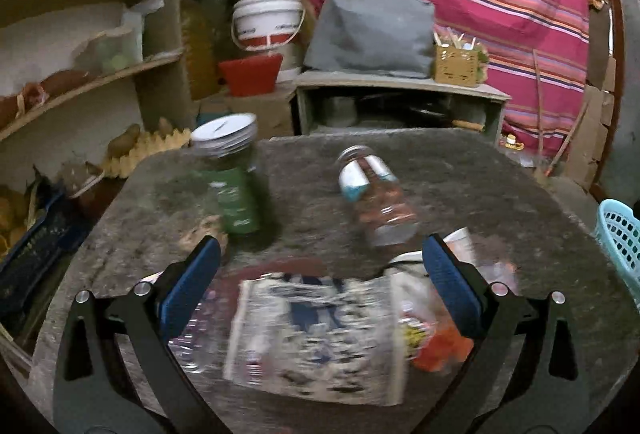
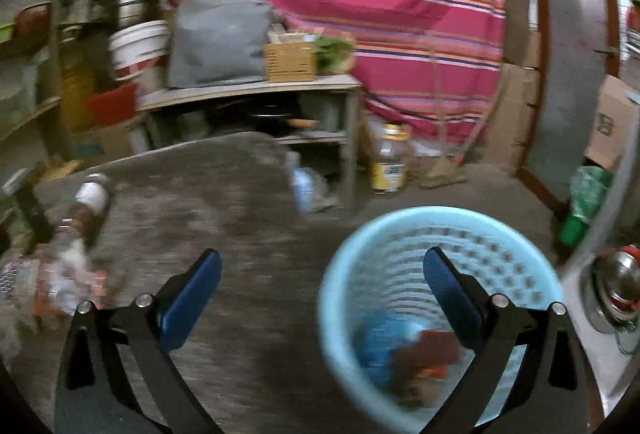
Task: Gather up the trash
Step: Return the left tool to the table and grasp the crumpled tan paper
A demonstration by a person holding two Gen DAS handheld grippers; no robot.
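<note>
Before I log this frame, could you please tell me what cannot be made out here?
- Left wrist view: print on the newspaper between the open left claw, motion-blurred.
- Right wrist view: items inside the blue basket, blurred, partly behind a right claw finger.
- Left wrist view: basket cut off at the right edge.

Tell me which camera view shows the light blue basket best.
The right wrist view: the light blue basket fills the lower right of the frame, with its whole rim, perforated wall and some items at the bottom visible, though blurred. The left wrist view catches only a sliver of its perforated wall at the right edge.
</note>
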